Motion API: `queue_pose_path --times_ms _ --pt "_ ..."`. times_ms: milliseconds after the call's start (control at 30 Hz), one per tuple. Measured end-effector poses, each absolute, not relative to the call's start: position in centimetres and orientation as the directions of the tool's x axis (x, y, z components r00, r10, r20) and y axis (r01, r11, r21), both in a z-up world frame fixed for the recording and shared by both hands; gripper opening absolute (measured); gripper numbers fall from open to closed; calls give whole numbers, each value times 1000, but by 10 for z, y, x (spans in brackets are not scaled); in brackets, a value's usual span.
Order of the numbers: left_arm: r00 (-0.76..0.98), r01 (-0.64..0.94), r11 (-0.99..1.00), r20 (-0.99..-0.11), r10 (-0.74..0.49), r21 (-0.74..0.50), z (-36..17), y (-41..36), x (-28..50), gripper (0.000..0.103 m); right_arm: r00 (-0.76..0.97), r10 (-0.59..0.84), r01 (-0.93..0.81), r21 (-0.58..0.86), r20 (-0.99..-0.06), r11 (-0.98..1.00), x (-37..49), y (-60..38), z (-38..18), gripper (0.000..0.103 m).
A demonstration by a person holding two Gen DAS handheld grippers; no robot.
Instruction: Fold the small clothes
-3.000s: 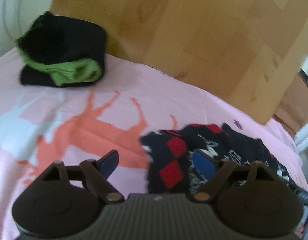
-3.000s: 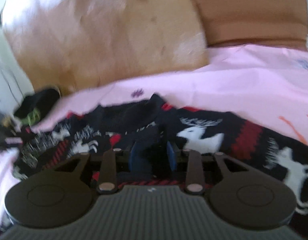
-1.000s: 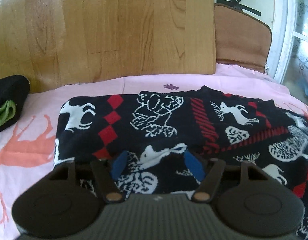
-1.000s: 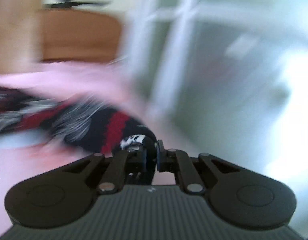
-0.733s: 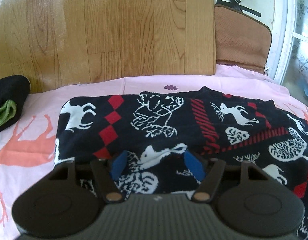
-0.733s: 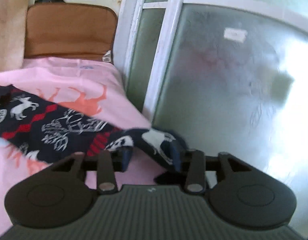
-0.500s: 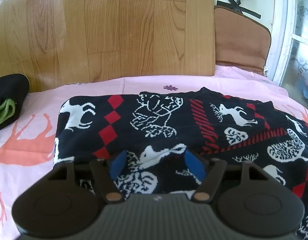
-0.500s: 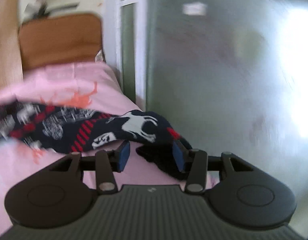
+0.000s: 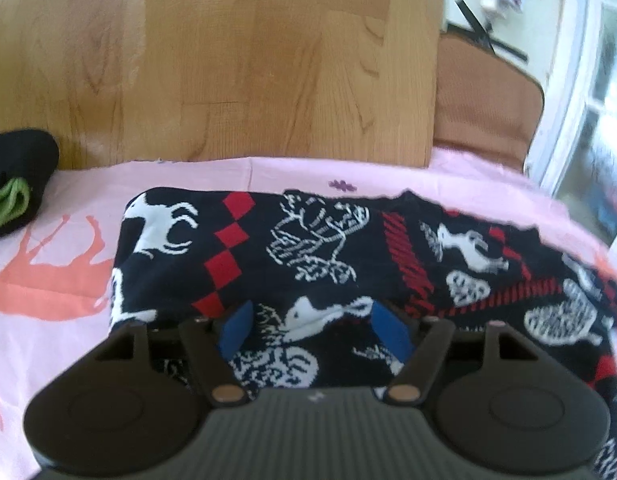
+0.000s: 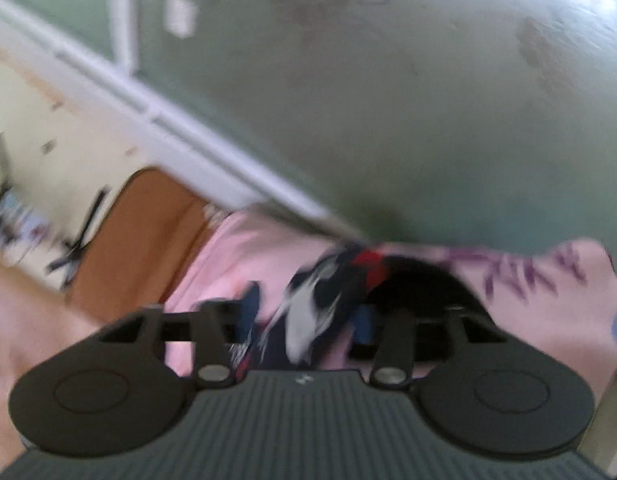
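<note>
Left wrist view: the left gripper (image 9: 312, 326) hangs low over the near edge of the patterned garment (image 9: 308, 248), its blue pads (image 9: 236, 326) spread apart with knit showing between them, so it looks released and grasping nothing. From there the garment runs outward across the pink sheet (image 9: 48, 320), its long axis going side to side in front of this gripper, from a squared-off end at the left toward the right, where it passes out of frame. It is a dark knit with white deer, white leaf-like shapes and red diamonds and stripes, lying mostly flat with a small raised wrinkle just between the pads. A folded black-and-green garment (image 9: 12, 196) sits well apart at the far left, against the wooden board (image 9: 228, 60).

In the right wrist view, heavily blurred, the right gripper (image 10: 304, 320) has its fingers apart too, straddling the garment's far end (image 10: 320, 300) near the bed's edge by the window; I cannot tell whether the cloth touches either pad. Each gripper sits nearest its own end, so the next fold likely turns on bringing one end over along that long axis.
</note>
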State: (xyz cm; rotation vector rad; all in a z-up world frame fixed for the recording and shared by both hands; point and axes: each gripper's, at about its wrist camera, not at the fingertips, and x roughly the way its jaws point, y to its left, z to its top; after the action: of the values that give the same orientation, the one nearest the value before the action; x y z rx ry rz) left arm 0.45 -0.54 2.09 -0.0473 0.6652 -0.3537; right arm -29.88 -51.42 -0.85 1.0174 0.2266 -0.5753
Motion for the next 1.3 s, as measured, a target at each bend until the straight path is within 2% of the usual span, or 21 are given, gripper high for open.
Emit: queue_pose_path --times_ms 100,233,333,433,533,600,667,700,733,767,800,933,1000,1100,1133,1167,1200,1233,1267,1300 --pt "735 290 910 -540 -409 -296 25 19 7 68 864 -322 499 741 -387 448 -261 -509 17 9" --pt "739 234 850 -483 -471 -472 26 57 18 67 930 -202 354 600 -307 717 -175 -444 83 9" --pt "766 186 830 -452 -458 -525 27 83 25 67 963 -65 192 496 -263 846 -107 -377 119 9" --pt "799 145 825 -427 -423 -547 30 102 27 68 960 97 -4 333 -262 943 -47 -286 138 9" --pt "804 122 799 -414 -428 -588 29 116 32 72 907 253 -236 91 -336 967 -17 -183 117 11" --pt "796 113 782 -415 -440 -612 27 121 36 75 799 365 -430 -29 -478 902 -10 -123 81 14" --pt "786 112 780 -425 -449 -616 26 120 40 75 662 404 -579 -87 -632 811 -14 -83 40 18" --pt "780 115 783 -433 -452 -611 25 118 41 75 619 416 -624 -96 -666 775 -21 -74 27 28" --pt "772 119 787 -442 -457 -605 25 115 41 75 612 434 -647 -104 -661 755 -32 -74 22 37" --pt "764 125 790 -450 -463 -600 24 112 42 75 616 458 -657 -97 -641 748 -43 -80 24 55" --pt "754 135 794 -458 -470 -593 24 109 42 76 621 478 -653 -73 -621 754 -50 -91 29 61" --pt "748 162 832 -483 -454 -531 24 93 37 77 698 462 -557 -11 -547 830 -75 -155 54 61" --pt "752 168 848 -491 -439 -502 25 87 35 78 779 380 -440 -3 -499 898 -85 -201 64 61" --pt "754 154 880 -522 -398 -449 23 75 35 77 865 202 -185 81 -460 979 -97 -273 68 61" --pt "756 149 893 -533 -379 -424 23 70 35 67 875 146 -105 112 -462 988 -100 -293 65 61" --pt "760 139 911 -548 -350 -389 22 64 36 52 876 91 -24 145 -473 989 -104 -312 61 61" --pt "767 127 931 -561 -311 -342 22 57 38 46 870 47 44 172 -491 984 -104 -327 56 61" --pt "775 118 943 -565 -283 -310 22 54 37 34 859 18 98 199 -512 975 -104 -340 49 61" --pt "782 113 950 -564 -266 -291 24 52 36 22 846 7 129 218 -533 967 -103 -345 38 58" --pt "785 113 951 -561 -264 -290 27 53 34 22 830 3 153 233 -558 960 -98 -348 29 47"
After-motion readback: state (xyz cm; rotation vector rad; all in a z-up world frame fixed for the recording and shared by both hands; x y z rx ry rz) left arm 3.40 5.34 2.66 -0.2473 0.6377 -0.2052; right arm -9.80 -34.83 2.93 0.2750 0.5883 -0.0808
